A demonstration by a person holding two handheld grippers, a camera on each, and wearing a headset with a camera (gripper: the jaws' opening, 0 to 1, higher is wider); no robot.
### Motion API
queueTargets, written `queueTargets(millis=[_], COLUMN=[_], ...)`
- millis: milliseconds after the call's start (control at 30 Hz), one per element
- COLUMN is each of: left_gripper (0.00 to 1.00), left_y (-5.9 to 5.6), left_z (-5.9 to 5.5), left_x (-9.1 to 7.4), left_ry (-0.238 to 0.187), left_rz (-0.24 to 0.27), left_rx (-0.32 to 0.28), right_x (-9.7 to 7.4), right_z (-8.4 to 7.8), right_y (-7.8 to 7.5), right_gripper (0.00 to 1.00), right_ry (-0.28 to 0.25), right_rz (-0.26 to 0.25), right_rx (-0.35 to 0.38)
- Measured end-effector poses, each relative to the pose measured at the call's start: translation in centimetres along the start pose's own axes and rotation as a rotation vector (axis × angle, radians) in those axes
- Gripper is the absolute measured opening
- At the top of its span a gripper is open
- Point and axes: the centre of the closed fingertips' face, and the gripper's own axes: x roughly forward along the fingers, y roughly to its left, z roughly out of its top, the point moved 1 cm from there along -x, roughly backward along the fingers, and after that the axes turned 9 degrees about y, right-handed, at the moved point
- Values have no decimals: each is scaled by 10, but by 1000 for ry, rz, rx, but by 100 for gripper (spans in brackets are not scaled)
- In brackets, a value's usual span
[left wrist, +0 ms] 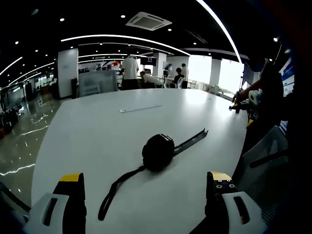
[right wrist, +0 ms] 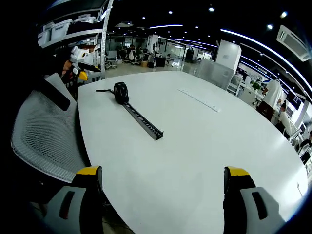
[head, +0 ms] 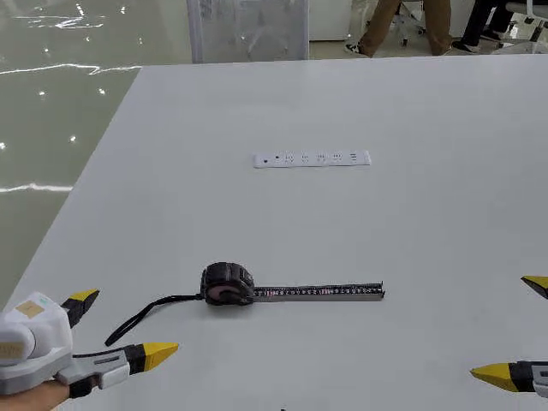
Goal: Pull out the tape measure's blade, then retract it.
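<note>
Bench point(head: 428, 214) is seen from above in head view, low from opposite sides in both gripper views, each faced inward. Tape measure point(head: 228, 284) is shared by all three.

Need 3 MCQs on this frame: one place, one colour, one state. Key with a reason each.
1. Where is the white power strip relative to the black tape measure case?
A) beyond it on the white table
B) on top of it
C) in a gripper
2. Jaw-tip colour of the left gripper?
A) red
B) yellow
C) green
3. State of the tape measure's metal blade?
A) fully retracted
B) pulled out, flat on the table
C) bent upward
Key: 1A, the strip lies apart, farther off. 2B, the tips show yellow. 3B, the blade stretches out from the case.
</note>
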Motion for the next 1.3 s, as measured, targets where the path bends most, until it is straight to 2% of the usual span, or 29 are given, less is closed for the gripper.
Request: queueTargets(millis=[167, 267, 300, 333, 433, 500, 533, 633, 767, 867, 933, 1000, 1067, 1133, 1200, 1300], left_gripper=[100, 100, 100, 100, 100, 100, 100, 100, 100, 100, 100, 100, 100, 100, 100, 100], left_y=[-6, -5, -9, -10, -8, -4, -4, -4, -8, -12, -16, -15, -15, -18, -22, -22], left_z=[8, 8, 6, 7, 8, 2, -1, 4, 17, 24, 26, 28, 32, 33, 34, 27], left_x=[11, 19, 22, 24, 26, 28, 29, 29, 30, 40, 46, 54, 59, 65, 70, 78], left_ry=[7, 2, 11, 3, -17, 8, 34, 17, 2, -17, -9, -8, -36, -36, -52, -46], left_rz=[15, 26, 9, 7, 36, 78, 78, 70, 74, 71, 72, 88, 115, 135, 132, 139], left_rx=[-11, -93, -132, -148, -150, -136, -132, -140, -114, -92, -85, -93, -98, -76, -94, -150], right_x=[6, 6, 8, 9, 13, 15, 16, 19, 23, 28, 31, 36, 42, 49, 56, 63], right_z=[6, 15, 16, 17, 20, 22, 23, 25, 32, 38, 40, 43, 45, 45, 48, 56], right_y=[1, -1, -2, -3, -3, -4, -4, -5, -8, -9, -8, -7, -6, -7, -7, -6], right_gripper=[100, 100, 100, 100, 100, 100, 100, 100, 100, 100, 100, 100, 100, 99, 99, 97], right_ry=[17, 13, 16, 18, 29, 36, 45, 66, 70, 81, 88, 94, 96, 113, 121, 123], right_rz=[27, 36, 38, 39, 52, 58, 66, 71, 87, 103, 113, 124, 138, 152, 165, 178], right_rx=[-29, -31, -40, -44, -62, -78, -93, -127, -143, -162, -174, -188, -203, -216, -228, -265])
